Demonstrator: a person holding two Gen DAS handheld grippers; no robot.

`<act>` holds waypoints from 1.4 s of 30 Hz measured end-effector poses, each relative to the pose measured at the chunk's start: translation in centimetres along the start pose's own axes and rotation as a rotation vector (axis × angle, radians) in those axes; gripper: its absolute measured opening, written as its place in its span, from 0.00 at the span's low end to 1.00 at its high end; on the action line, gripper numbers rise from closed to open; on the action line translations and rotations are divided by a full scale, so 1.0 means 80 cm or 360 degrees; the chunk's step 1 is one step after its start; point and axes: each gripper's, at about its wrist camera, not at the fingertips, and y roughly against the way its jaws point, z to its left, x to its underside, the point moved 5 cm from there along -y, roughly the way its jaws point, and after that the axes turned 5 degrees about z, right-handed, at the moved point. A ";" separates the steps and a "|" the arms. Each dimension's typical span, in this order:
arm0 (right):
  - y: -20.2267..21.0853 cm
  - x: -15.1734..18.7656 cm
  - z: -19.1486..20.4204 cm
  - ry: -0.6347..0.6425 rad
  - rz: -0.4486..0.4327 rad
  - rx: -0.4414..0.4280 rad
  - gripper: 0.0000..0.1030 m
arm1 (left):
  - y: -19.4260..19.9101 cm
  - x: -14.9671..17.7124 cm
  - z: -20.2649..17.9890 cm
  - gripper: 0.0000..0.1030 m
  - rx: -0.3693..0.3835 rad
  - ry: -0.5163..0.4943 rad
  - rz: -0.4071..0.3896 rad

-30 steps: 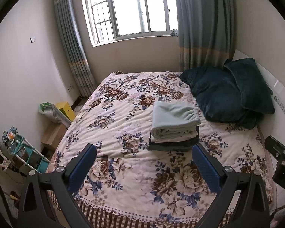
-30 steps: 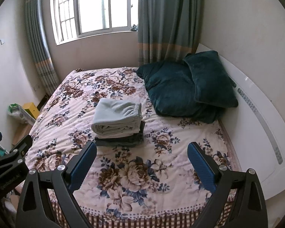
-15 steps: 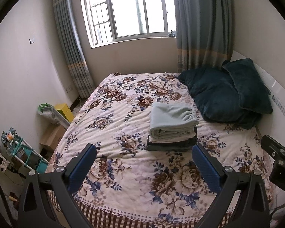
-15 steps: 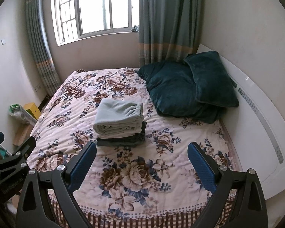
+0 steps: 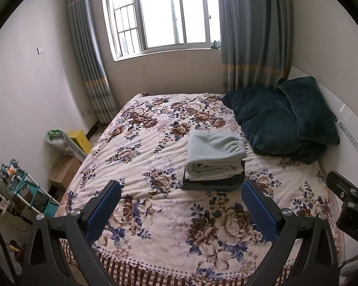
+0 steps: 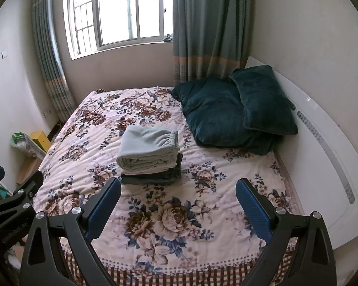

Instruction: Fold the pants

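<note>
Both views have pulled back slightly. Left gripper and right gripper hang spread, empty. Folded pants sit stacked mid-bed, at 12 o'clock; soft, light, probably best pinched at the elastic waistband.

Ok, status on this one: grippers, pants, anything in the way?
Left gripper open, empty. Right gripper open, empty. Light green pants folded, stacked on dark folded clothes mid-bed. Nothing between fingers and stack; pillows off to the side.
</note>
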 end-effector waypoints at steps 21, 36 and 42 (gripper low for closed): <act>0.002 0.002 -0.001 -0.0006 -0.0011 0.0008 0.96 | 0.007 0.000 -0.005 1.00 0.0004 0.0004 -0.0012; 0.003 0.005 -0.001 -0.0014 -0.0012 -0.0001 0.96 | 0.016 -0.002 -0.010 1.00 0.0024 0.0012 -0.0010; 0.002 0.007 -0.002 -0.0019 -0.0015 0.0001 0.96 | 0.022 -0.004 -0.010 1.00 0.0019 0.0011 -0.0047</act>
